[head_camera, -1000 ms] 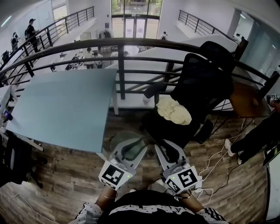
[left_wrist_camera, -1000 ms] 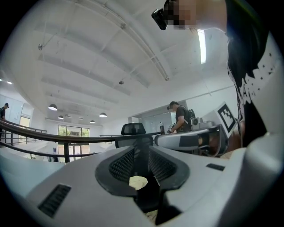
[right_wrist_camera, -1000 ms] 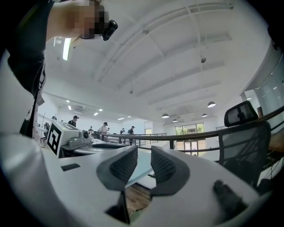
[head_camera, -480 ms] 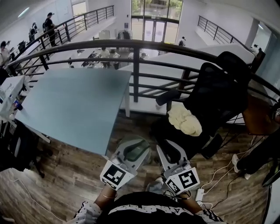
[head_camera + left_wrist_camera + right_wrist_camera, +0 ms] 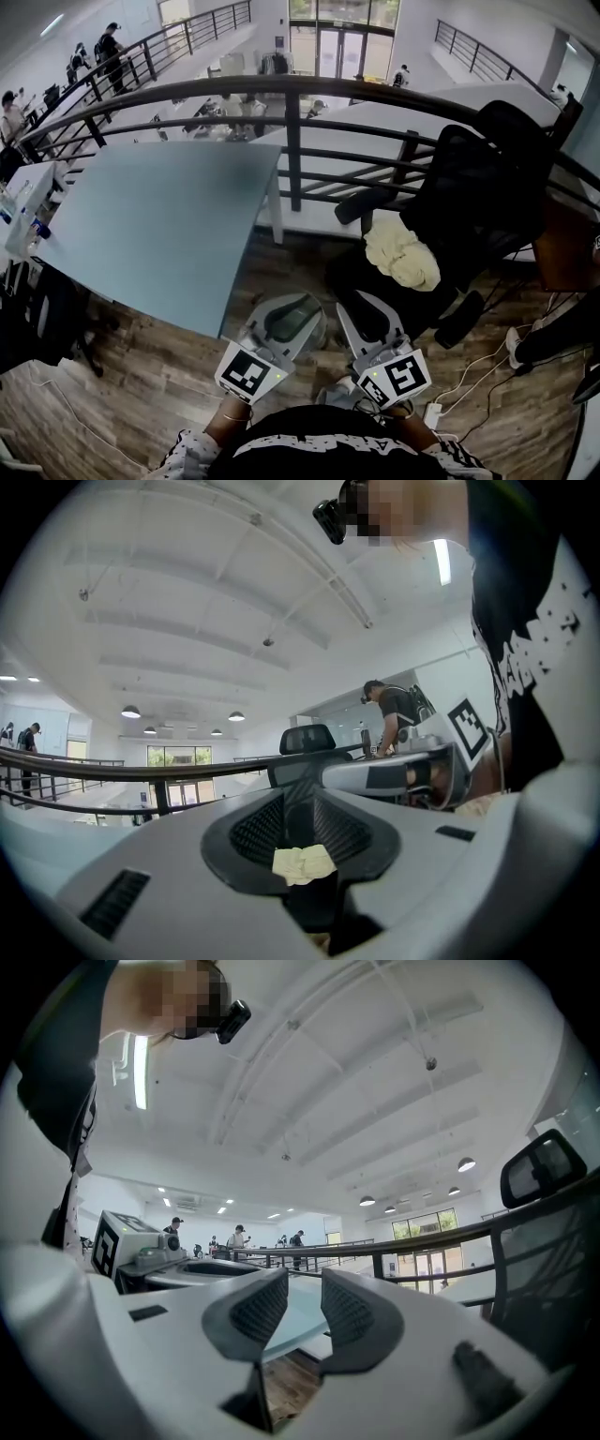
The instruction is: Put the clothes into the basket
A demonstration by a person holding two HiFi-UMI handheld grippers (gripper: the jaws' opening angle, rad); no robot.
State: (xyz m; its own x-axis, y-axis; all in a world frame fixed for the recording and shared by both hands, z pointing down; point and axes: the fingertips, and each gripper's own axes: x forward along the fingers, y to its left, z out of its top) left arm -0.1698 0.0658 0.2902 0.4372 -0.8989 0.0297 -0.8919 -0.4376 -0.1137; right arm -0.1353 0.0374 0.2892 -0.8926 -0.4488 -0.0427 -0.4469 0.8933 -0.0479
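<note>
clothes (image 5: 401, 259), a crumpled cream bundle, lie on the seat of a black office chair (image 5: 473, 178) at about one o'clock from the two grippers and well apart from both. no basket shows in any view, so where the bundle must go cannot be told. the left gripper (image 5: 292, 311) and the right gripper (image 5: 361, 314) are held low and side by side close to the person's body, pointing level over the wooden floor (image 5: 141, 375); this looks like a carrying posture on the way to the chair, not a reach. the left jaws stand partly apart with nothing in them, and in the left gripper view the bundle shows far off through their gap, so that gripper seems aimed at it. the right jaws have just been opening and now leave a narrow, empty gap, probably in readiness for a grasp; they look toward the pale blue worktop (image 5: 159, 220) at ten o'clock and the railing (image 5: 292, 141) at twelve. the only markings are the black-and-white square markers (image 5: 248, 372) on the grippers' cubes, patterns without words. white print on the person's black shirt (image 5: 319, 450) is cut off and unreadable, and no brand or label can be made out on the clothes or the chair.
</note>
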